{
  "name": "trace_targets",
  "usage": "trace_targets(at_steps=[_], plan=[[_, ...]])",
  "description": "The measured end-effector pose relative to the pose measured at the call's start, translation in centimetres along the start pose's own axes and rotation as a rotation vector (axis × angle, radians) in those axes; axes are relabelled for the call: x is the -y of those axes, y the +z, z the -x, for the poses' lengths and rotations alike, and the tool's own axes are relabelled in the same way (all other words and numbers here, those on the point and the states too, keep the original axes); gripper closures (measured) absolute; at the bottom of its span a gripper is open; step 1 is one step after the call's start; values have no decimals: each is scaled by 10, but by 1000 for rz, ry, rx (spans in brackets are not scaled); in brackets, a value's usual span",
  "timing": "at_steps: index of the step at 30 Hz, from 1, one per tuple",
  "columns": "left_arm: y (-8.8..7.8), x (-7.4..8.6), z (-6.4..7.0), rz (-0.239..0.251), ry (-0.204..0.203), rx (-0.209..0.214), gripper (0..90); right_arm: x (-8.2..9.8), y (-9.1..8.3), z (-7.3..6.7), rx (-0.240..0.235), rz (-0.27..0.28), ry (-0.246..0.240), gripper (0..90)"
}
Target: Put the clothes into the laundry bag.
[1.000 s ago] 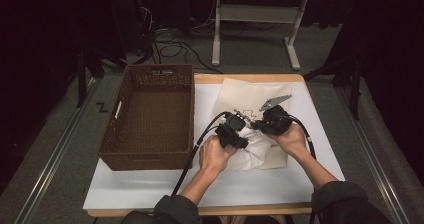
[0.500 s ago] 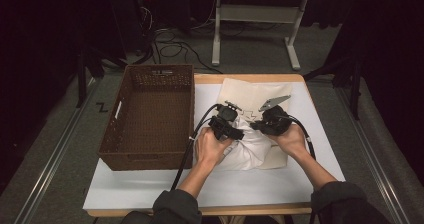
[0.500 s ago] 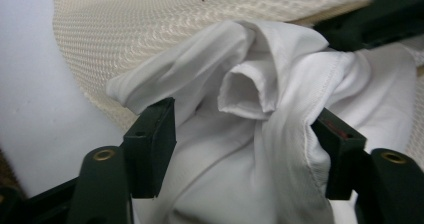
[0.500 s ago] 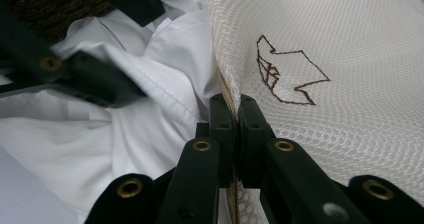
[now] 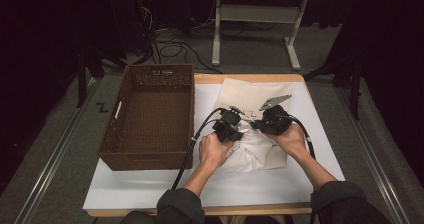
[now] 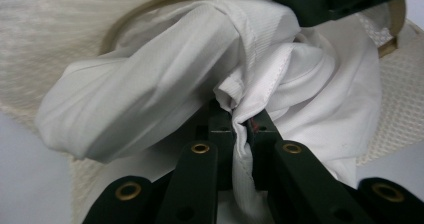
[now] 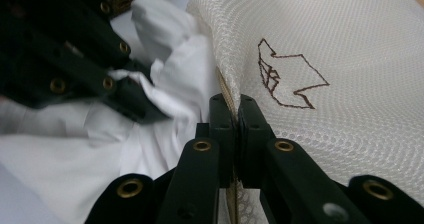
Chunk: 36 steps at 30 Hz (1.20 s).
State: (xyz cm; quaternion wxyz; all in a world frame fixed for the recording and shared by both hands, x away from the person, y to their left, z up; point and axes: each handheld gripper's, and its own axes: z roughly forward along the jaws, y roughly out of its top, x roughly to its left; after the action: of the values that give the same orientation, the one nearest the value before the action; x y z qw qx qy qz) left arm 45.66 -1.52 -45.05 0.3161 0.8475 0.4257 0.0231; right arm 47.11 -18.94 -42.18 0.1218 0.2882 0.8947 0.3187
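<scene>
A cream mesh bag (image 5: 250,91) lies flat on the white table, with a white garment (image 5: 252,151) bunched at its near mouth. My left gripper (image 6: 239,121) has just been closing and is shut on a fold of the white garment (image 6: 165,79). My right gripper (image 7: 235,106) is shut on the zipped rim of the mesh bag (image 7: 360,59), beside a brown stitched mark (image 7: 287,79). In the high view the left gripper (image 5: 234,127) and the right gripper (image 5: 258,124) point at each other, close together over the garment.
A brown wicker basket (image 5: 150,114) stands at the table's left, a hand's width from my left hand. Bare white tabletop (image 5: 150,189) runs along the near edge. A desk frame and cables sit on the floor beyond the table.
The left gripper has shifted a little over the garment and its jaws have come together on a fold of white cloth. The right gripper has stayed put on the bag's rim.
</scene>
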Motion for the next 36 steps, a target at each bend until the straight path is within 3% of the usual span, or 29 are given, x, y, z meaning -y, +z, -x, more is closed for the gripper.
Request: trace_targets(at_steps=[2,6,10,11,14,17,19,24,26,30,36], plan=[[4,-2,3,6,-3,-11,846,-3,-1,-2,-2,13,5,884],[7,-6,-1,45,-45,-32,846,-7,-3,-9,-13,18,-22,885],[8,-7,0,84,-31,-91,833,-6,-4,-10,-23,10,-49,884],[8,-7,0,78,-15,-96,818,-4,-3,-9,-22,3,-37,884],[4,-4,3,64,2,-116,682,2,-1,-4,-21,-3,-20,884],[-6,0,6,52,29,-103,534,6,0,-2,-24,5,-2,884],[-14,5,11,47,53,-95,445,4,0,-3,-22,4,-16,884],[-13,16,19,8,96,-92,405,4,1,-3,-25,7,-17,884],[-4,17,21,-12,99,-91,412,4,0,-5,-20,-2,1,884],[10,15,24,-30,123,-116,507,3,2,-6,-19,-7,-30,884],[18,13,12,-2,43,-38,777,5,2,-6,-19,-15,-15,884]])
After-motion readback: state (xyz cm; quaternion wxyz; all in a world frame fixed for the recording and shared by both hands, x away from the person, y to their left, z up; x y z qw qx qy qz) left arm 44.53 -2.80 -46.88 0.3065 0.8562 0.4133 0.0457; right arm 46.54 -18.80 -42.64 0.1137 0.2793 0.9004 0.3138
